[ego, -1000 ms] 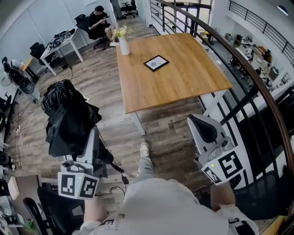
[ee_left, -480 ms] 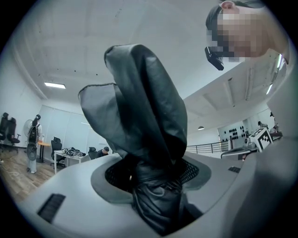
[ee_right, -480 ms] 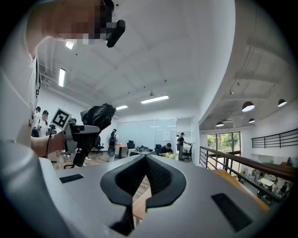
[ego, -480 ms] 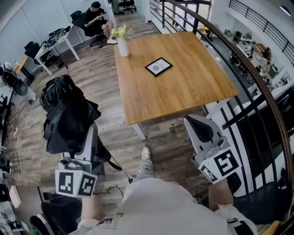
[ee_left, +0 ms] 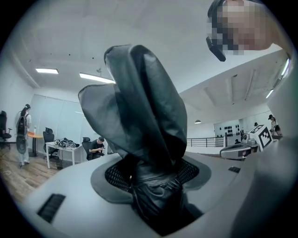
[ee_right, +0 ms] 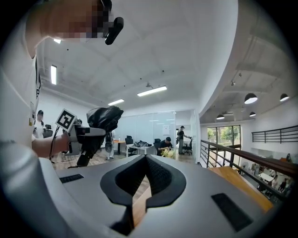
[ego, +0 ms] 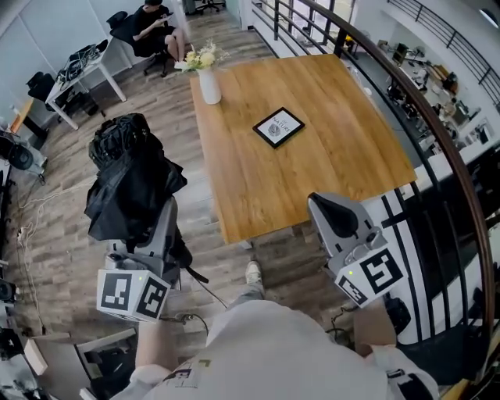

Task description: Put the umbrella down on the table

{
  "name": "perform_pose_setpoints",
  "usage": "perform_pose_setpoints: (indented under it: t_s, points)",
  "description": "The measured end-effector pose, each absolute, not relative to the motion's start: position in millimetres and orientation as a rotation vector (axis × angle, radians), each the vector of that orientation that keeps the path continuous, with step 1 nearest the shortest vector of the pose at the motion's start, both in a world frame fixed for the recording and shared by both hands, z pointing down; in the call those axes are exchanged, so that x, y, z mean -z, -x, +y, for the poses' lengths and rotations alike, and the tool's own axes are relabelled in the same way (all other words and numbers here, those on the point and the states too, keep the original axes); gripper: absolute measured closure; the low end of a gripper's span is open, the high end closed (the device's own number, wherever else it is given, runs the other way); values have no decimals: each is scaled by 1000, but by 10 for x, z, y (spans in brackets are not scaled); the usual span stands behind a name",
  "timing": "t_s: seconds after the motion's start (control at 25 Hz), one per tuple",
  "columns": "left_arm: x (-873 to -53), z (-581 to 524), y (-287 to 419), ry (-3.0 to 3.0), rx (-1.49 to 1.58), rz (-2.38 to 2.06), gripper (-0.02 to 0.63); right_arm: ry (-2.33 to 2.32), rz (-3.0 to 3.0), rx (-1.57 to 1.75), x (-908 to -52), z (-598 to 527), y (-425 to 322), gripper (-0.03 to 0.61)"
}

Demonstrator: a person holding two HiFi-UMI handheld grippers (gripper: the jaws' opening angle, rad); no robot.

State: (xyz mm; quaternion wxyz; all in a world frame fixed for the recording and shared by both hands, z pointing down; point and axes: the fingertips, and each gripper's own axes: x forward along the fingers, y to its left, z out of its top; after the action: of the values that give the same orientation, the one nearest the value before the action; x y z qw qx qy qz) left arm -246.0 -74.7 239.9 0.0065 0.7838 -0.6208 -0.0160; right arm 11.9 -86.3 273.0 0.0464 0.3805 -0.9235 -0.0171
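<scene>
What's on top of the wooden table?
A white vase of flowers at a far corner; a framed picture lying flat. The right tongs cover part of the table's near edge.

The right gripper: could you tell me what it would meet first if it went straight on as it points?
The right gripper would probably meet the wooden table near its front edge; depth is unclear.

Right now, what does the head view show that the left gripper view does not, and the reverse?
Only the head view: the table, with a vase and a frame on it.
Only the left gripper view: the left gripper with its jaws shut on the umbrella, and the ceiling lights.
Both: the umbrella, held up and not on the table, the right gripper, and a seated person far off.
</scene>
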Motion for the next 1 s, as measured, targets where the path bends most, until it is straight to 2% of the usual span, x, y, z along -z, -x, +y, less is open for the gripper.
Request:
perform_pose_setpoints:
  t_s: [0.2,0.48,1.0]
  points:
    - [-2832,-1675,2659,-2453,-88,-1804,339,-1201,-2771,9,-2955,-1586,167,551]
    - [-3442,-2712,2726,-2412,-126,-1604,339,-1211,-2704,-54,-3261,-2357,458,551]
    - [-4470,-3603,2394,-2312,-319,-1439,339,-1175,-2631,-298,-3954,-2982,573,551]
